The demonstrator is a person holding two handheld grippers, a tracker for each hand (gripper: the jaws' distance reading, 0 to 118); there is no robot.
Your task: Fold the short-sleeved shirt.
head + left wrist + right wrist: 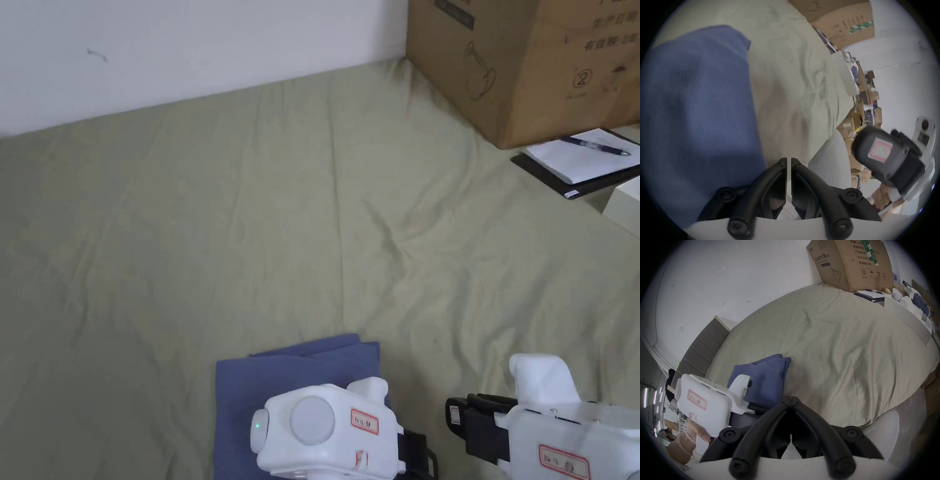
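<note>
The short-sleeved shirt (281, 381) is blue and lies folded into a compact rectangle on the olive bed sheet (250, 219), near the front edge. In the left gripper view the shirt (696, 97) lies to the left of my left gripper (789, 160), whose jaws are shut with nothing between them. Its white housing (325, 434) hangs over the shirt's near right part. My right gripper (791, 397) is shut and empty, just right of the shirt (768, 378). Its housing (562, 437) sits at the bottom right of the head view.
A large cardboard box (531, 62) stands at the back right against the white wall. In front of it lie a notebook with a pen (581, 159) and a pale box (625, 200). The wrinkled sheet stretches wide behind and left of the shirt.
</note>
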